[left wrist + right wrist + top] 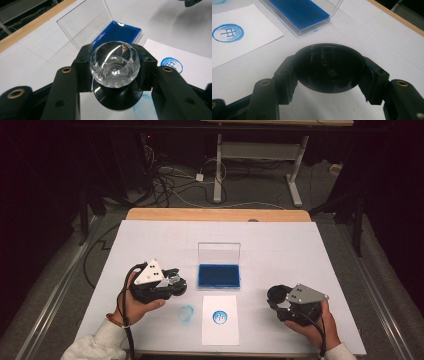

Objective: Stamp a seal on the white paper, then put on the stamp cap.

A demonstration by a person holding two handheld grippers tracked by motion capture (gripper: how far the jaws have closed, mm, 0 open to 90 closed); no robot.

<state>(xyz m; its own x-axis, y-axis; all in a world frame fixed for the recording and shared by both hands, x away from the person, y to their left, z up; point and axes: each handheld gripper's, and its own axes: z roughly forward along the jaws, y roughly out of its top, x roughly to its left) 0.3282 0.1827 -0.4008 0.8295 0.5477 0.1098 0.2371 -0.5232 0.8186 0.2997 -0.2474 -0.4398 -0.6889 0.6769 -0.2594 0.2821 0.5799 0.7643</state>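
My left gripper (176, 285) is shut on a round stamp (114, 64) with a clear faceted handle and a black base, held just above the table left of the ink pad. An open blue ink pad (218, 275) sits mid-table in a clear case, its lid (218, 252) standing up behind it. In front of it lies a white paper slip (220, 330) bearing a round blue stamp mark (219, 317). Over on the right, my right gripper (278, 298) is shut on a round black cap (329, 67), hollow side up.
A blue ink smear (186, 314) marks the white table cover (280, 245) between the left gripper and the paper. The wooden table edge (215, 214) runs along the back. Beyond it are a desk frame (260, 165) and floor cables (170, 180).
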